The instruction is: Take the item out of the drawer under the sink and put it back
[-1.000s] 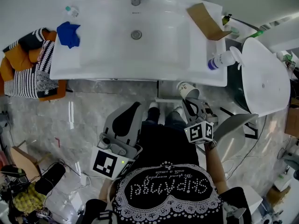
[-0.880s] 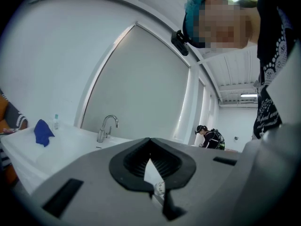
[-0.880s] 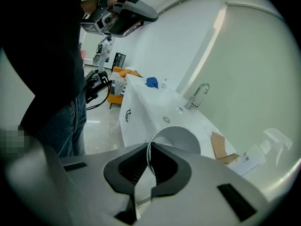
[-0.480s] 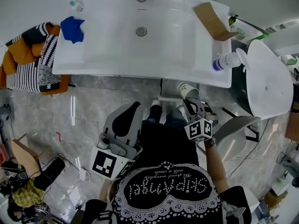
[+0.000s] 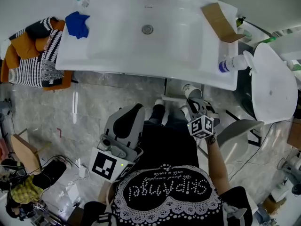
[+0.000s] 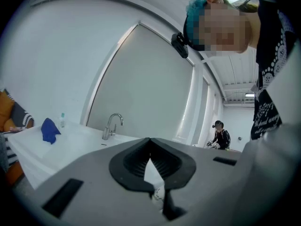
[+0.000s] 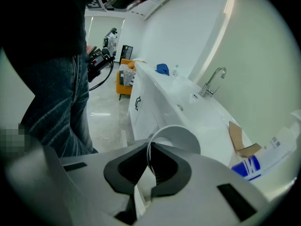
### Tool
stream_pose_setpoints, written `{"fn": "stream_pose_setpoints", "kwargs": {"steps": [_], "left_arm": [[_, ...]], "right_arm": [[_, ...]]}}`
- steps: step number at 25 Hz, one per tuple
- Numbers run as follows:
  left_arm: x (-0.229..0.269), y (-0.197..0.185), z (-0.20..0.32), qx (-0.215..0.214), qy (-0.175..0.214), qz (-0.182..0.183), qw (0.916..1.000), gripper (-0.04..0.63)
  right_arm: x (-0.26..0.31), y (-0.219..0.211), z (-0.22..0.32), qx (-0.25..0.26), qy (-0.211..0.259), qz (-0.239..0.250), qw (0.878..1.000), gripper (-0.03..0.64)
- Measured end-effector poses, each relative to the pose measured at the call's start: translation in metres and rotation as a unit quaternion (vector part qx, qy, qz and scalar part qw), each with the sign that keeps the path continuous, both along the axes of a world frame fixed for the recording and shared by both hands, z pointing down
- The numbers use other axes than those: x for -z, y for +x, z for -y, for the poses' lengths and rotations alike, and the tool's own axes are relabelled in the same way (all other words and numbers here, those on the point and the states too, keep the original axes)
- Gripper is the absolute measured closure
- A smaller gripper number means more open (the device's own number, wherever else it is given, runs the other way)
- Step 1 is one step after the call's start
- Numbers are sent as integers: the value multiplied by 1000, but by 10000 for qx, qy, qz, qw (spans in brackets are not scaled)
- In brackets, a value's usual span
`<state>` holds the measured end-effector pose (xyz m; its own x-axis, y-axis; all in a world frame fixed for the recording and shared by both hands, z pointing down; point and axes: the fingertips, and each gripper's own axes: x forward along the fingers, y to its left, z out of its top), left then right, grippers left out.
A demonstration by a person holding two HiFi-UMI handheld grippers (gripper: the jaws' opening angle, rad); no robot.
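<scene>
A white paper cup [image 5: 191, 91] hangs just in front of the sink cabinet, below the counter's front edge. My right gripper [image 5: 194, 101] is shut on the cup's rim. In the right gripper view the thin rim of the cup [image 7: 175, 136] is pinched between the right gripper's [image 7: 149, 149] black pads. The white cabinet front [image 7: 143, 108] with its dark handles runs away to the left of the cup. My left gripper [image 5: 134, 111] is held at waist height on the left, shut and empty. In its own view the left gripper [image 6: 150, 142] points level over the sink [image 6: 70, 142].
On the counter [image 5: 141, 62] lie a blue cloth [image 5: 77, 23], a piece of cardboard [image 5: 221, 22] and a toppled bottle [image 5: 231, 64]. A pile of striped and orange cloth [image 5: 33, 55] sits at the left end. A white round seat [image 5: 270, 84] stands to the right.
The right gripper has sunk a little with the cup in front of the cabinet. The left gripper has stayed where it was.
</scene>
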<state>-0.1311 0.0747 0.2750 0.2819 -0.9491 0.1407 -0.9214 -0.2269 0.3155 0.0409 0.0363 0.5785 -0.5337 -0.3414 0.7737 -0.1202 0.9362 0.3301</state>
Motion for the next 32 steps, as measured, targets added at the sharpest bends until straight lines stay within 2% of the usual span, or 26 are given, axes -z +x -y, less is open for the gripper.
{"fn": "stream_pose_setpoints", "kwargs": {"steps": [11, 19, 26, 32], "left_arm": [[-9, 4, 0, -100, -69, -10, 9999, 591], [-24, 7, 2, -95, -399, -84, 9991, 591], [-36, 8, -4, 6, -565, -118, 9983, 591], [-47, 18, -6, -74, -682, -182, 9975, 591]], "right_arm": [[-41, 3, 7, 78, -279, -305, 9991, 591], [-68, 4, 21, 147, -461, -494, 9976, 592], [-88, 5, 27, 243, -568, -610, 9962, 591], [-105, 8, 34, 240, -636, -686, 9953, 591]]}}
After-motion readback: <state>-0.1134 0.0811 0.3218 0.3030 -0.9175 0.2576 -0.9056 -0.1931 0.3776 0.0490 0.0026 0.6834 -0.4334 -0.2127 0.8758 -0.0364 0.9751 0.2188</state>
